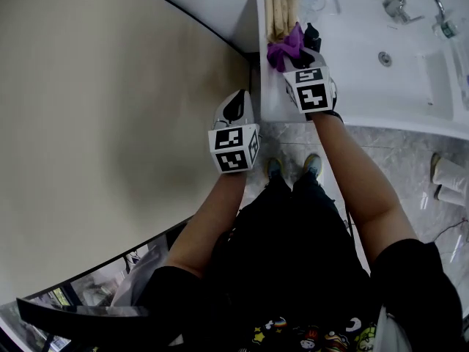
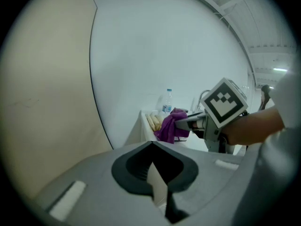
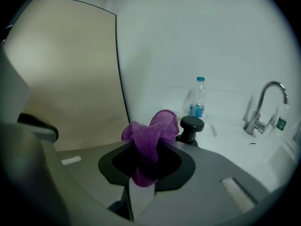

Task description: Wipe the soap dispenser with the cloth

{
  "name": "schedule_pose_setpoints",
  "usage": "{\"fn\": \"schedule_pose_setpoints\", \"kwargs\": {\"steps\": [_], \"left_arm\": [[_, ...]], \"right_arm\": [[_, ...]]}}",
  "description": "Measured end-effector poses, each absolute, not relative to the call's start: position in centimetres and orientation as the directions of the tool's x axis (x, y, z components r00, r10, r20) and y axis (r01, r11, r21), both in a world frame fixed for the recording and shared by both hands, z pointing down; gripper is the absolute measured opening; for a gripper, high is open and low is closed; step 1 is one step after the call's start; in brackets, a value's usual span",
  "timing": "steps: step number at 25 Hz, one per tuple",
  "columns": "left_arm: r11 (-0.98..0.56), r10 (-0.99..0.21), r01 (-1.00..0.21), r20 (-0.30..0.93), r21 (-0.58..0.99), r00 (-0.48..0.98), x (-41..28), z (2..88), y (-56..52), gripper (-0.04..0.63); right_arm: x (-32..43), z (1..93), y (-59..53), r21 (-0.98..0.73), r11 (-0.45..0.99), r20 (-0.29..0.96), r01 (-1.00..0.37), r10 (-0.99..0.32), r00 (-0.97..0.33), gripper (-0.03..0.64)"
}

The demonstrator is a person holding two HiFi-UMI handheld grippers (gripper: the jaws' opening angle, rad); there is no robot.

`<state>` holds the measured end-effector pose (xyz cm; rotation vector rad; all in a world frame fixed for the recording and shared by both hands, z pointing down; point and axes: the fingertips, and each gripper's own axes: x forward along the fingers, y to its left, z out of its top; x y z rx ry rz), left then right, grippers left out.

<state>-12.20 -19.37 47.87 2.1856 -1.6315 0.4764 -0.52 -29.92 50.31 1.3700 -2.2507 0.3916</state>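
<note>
A purple cloth (image 1: 283, 50) hangs bunched from my right gripper (image 1: 295, 59), which is shut on it over the left end of the white counter (image 1: 272, 94). Just beyond the cloth stands the soap dispenser (image 1: 311, 35), with a black pump head (image 3: 190, 125). In the right gripper view the cloth (image 3: 149, 136) fills the jaws and its top fold sits beside the pump, a little left of it. My left gripper (image 1: 236, 103) hovers off the counter's left edge, over the floor, shut with nothing in it. From the left gripper view the right gripper (image 2: 184, 122) and cloth (image 2: 168, 127) show ahead.
Rolled beige towels (image 1: 281, 9) lie at the counter's back left, beside a water bottle (image 3: 198, 98). A chrome faucet (image 3: 263, 105) and the sink basin (image 1: 385, 59) are to the right. A beige wall panel (image 1: 110, 123) runs along the left.
</note>
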Motion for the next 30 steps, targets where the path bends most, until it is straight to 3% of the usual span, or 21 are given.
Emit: {"fn": "schedule_pose_setpoints", "kwargs": {"steps": [7, 14, 18, 23, 28, 30], "left_arm": [[-0.309, -0.821, -0.943, 0.466, 0.123, 0.330, -10.0, 48.3, -20.1, 0.001], [-0.370, -0.804, -0.919, 0.448, 0.139, 0.391, -7.3, 47.9, -20.6, 0.001], [-0.382, -0.801, -0.914, 0.444, 0.138, 0.402, -7.1, 47.6, -20.6, 0.001], [-0.378, -0.802, -0.914, 0.442, 0.143, 0.401, -7.5, 47.7, -20.6, 0.001], [-0.383, -0.802, -0.911, 0.433, 0.154, 0.411, -7.1, 47.5, -20.7, 0.001], [-0.388, -0.803, -0.909, 0.427, 0.156, 0.416, -6.7, 47.3, -20.9, 0.001]], "right_arm": [[3.0, 51.5, -25.6, 0.054, 0.472, 0.579, -0.880, -0.733, -0.358, 0.101], [3.2, 53.1, -22.5, -0.003, 0.500, 0.673, -0.866, -0.640, -0.371, 0.101], [3.3, 54.9, -22.8, -0.031, 0.488, 0.723, -0.872, -0.592, -0.357, 0.149], [2.7, 53.7, -22.0, -0.094, 0.493, 0.682, -0.865, -0.601, -0.416, 0.229], [3.0, 51.5, -19.6, -0.099, 0.480, 0.622, -0.872, -0.654, -0.431, 0.239], [3.3, 49.6, -19.7, -0.092, 0.463, 0.569, -0.882, -0.702, -0.428, 0.214]]}}
